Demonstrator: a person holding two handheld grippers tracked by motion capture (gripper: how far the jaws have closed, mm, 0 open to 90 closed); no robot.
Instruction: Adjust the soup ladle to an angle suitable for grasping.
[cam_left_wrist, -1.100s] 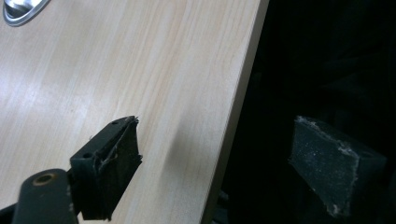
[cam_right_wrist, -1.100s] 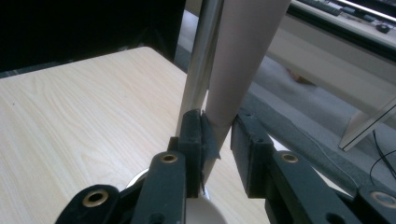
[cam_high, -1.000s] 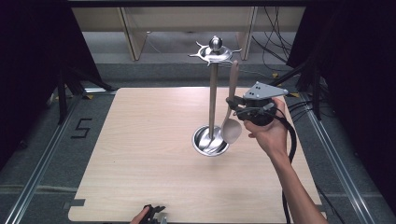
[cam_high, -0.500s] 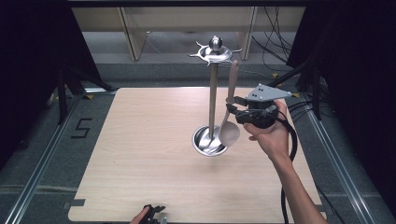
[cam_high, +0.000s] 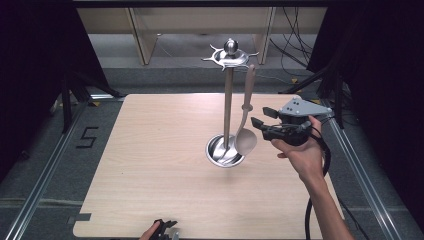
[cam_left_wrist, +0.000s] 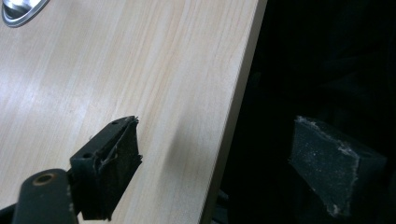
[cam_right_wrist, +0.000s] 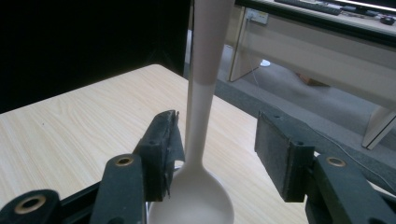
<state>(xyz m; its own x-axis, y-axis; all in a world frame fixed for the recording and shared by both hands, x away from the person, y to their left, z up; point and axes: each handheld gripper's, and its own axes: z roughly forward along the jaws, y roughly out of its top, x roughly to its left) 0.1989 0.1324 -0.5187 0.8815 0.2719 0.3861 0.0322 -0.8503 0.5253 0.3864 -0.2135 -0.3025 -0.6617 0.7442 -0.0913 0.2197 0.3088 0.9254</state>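
Nearest, at the near edge of the table (cam_high: 150, 165), the left gripper (cam_high: 166, 229) sits low in a hand, just left of the edge's middle. From its own camera, its jaws stand wide apart with nothing between them: one pad (cam_left_wrist: 114, 163) hangs over the wood, the other out past the table's edge against the dark.

Farther in, toward the right edge, a hand (cam_high: 303, 156) holds the right gripper (cam_high: 260, 118) above the tabletop, its jaws pointing left at the spoon (cam_high: 245, 125). Those jaws have just been opening. In the right gripper view the pale spoon stem (cam_right_wrist: 201, 112) stands upright between the two pads; the left pad (cam_right_wrist: 163, 149) is just beside the stem and may brush it, I cannot tell, while the right pad is clearly apart from it. So the claw is open and grips nothing.

The spoon hangs bowl downward from the top of the metal stand (cam_high: 228, 95), its bowl close above the stand's round base (cam_high: 220, 150). That base rests a little right of the table's middle. The stand's post rises straight to a crown of hooks (cam_high: 229, 55) with a ball on top, and the spoon's handle reaches up to one hook on the right side.

Beyond the far edge lie grey floor, cables (cam_high: 295, 50) and pale wooden furniture legs (cam_high: 142, 35).
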